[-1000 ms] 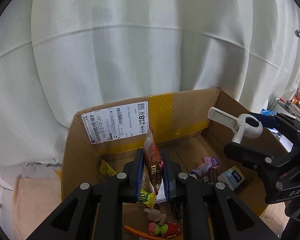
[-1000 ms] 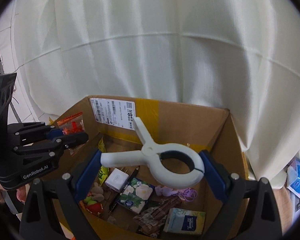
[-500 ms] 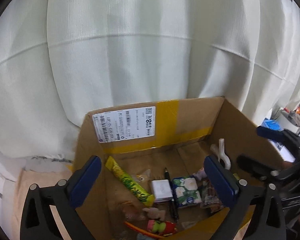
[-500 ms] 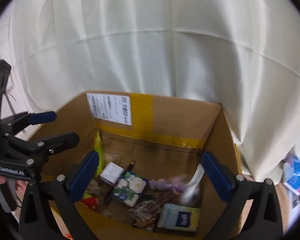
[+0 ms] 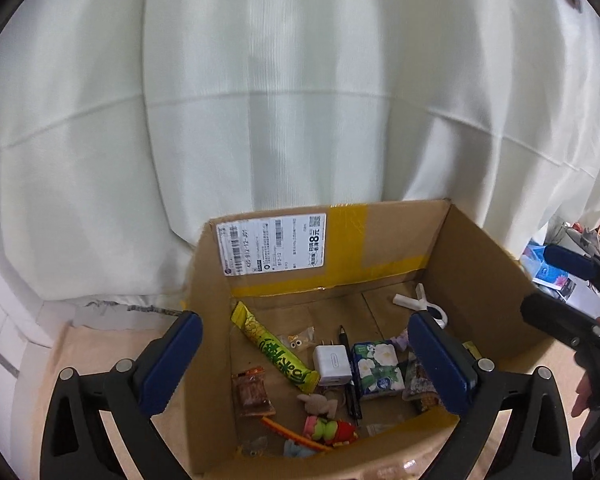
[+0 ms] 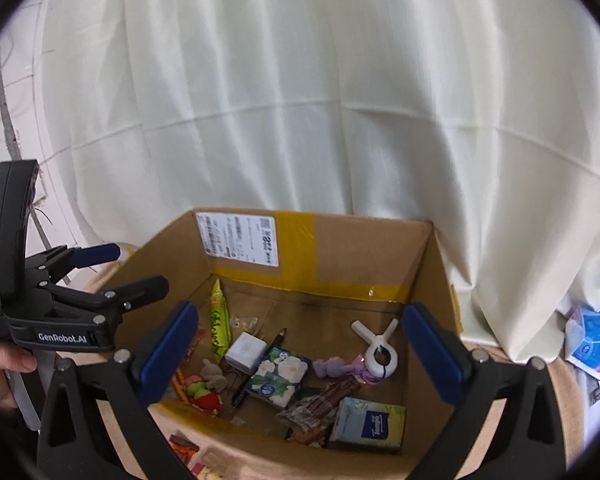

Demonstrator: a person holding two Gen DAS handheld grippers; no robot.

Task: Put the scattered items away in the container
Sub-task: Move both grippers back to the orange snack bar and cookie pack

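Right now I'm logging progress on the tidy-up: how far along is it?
Done: the cardboard box already holds the white clamp, charger plug, floral tissue pack and green snack stick.
In hand: nothing; left gripper and right gripper are open and empty.
Left: a few snacks outside the box's near edge.

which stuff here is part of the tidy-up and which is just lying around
Part of the job:
- cardboard box
- white clip, in the box
- green snack stick, in the box
- both open claws

Lying about:
- white curtain
- blue tissue packs outside the box
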